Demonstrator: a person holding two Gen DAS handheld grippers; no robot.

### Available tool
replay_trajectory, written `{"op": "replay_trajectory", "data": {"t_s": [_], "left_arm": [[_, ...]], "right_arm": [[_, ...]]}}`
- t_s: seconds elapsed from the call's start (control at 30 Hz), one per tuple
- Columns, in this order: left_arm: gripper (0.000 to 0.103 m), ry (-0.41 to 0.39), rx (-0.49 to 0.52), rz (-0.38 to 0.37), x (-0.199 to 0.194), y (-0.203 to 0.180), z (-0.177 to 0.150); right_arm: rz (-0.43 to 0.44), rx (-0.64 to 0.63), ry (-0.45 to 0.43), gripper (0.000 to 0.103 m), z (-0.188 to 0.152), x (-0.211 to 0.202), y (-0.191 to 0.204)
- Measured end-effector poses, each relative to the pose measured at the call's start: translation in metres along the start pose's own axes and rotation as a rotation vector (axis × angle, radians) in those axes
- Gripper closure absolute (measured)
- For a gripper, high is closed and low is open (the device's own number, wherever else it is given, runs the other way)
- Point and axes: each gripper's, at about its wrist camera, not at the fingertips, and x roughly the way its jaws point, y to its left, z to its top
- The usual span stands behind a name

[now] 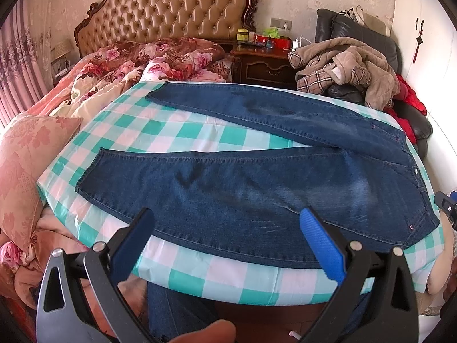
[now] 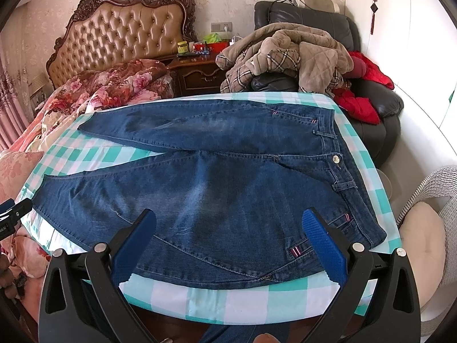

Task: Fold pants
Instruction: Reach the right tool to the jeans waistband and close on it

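Dark blue jeans (image 1: 257, 188) lie flat on a table with a green and white checked cloth (image 1: 182, 131), waistband to the right, the two legs spread apart towards the left. In the right wrist view the jeans (image 2: 228, 177) show a metal waist button (image 2: 336, 158). My left gripper (image 1: 228, 214) hovers open above the near leg by the table's front edge, nothing between its blue pads. My right gripper (image 2: 231, 217) is open too, above the hip area near the front pocket. Each gripper shows at the other view's edge: the right (image 1: 445, 205), the left (image 2: 11, 217).
A bed with floral quilts (image 1: 128, 65) and a tufted headboard (image 1: 171, 14) stands behind the table on the left. A dark wood nightstand (image 1: 262, 63) and a black armchair piled with clothes (image 1: 348, 68) are at the back right. A wicker chair (image 2: 428, 223) sits at the right.
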Motion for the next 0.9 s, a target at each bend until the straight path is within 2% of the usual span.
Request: {"op": "replay_trajectory", "data": {"t_s": [0.1,0.2,0.23,0.3,0.43,0.47,0.53,0.57,0.6,0.63,0.73,0.9], "left_arm": [[0.001,0.012,-0.001,-0.005,0.010,0.001,0.001],[0.001,0.002,-0.047,-0.062,0.016,0.010,0.008],[0.001,-0.022,-0.068,-0.100,0.015,0.014,0.010],[0.001,-0.043,-0.083,-0.136,0.015,0.018,0.014],[0.001,-0.004,-0.064,-0.169,0.025,0.018,0.020],[0.001,0.014,-0.067,-0.185,0.029,0.018,0.020],[0.001,0.042,-0.074,-0.221,0.038,0.018,0.018],[0.001,0.052,-0.074,-0.227,0.042,0.019,0.016],[0.001,0.057,-0.073,-0.228,0.044,0.019,0.015],[0.001,0.065,-0.074,-0.227,0.048,0.020,0.014],[0.001,0.094,-0.093,-0.204,0.060,0.029,0.016],[0.001,0.108,-0.121,-0.157,0.070,0.045,0.025]], "right_arm": [[0.027,0.017,0.016,0.004,0.004,0.009,-0.009],[0.106,0.077,0.036,0.004,0.023,0.023,-0.039],[0.105,0.101,0.045,0.004,0.039,0.036,-0.061],[0.048,0.130,0.061,0.004,0.064,0.057,-0.093],[0.021,0.241,0.140,0.004,0.130,0.140,-0.188],[0.012,0.229,0.147,0.005,0.143,0.158,-0.201],[-0.064,0.158,0.178,0.005,0.166,0.197,-0.218],[-0.027,0.132,0.204,0.005,0.175,0.218,-0.224],[-0.006,0.127,0.223,0.011,0.181,0.233,-0.228],[-0.022,0.114,0.238,0.013,0.188,0.250,-0.232],[-0.057,0.068,0.252,0.013,0.204,0.289,-0.242],[-0.094,0.062,0.305,0.017,0.215,0.341,-0.264]]}}
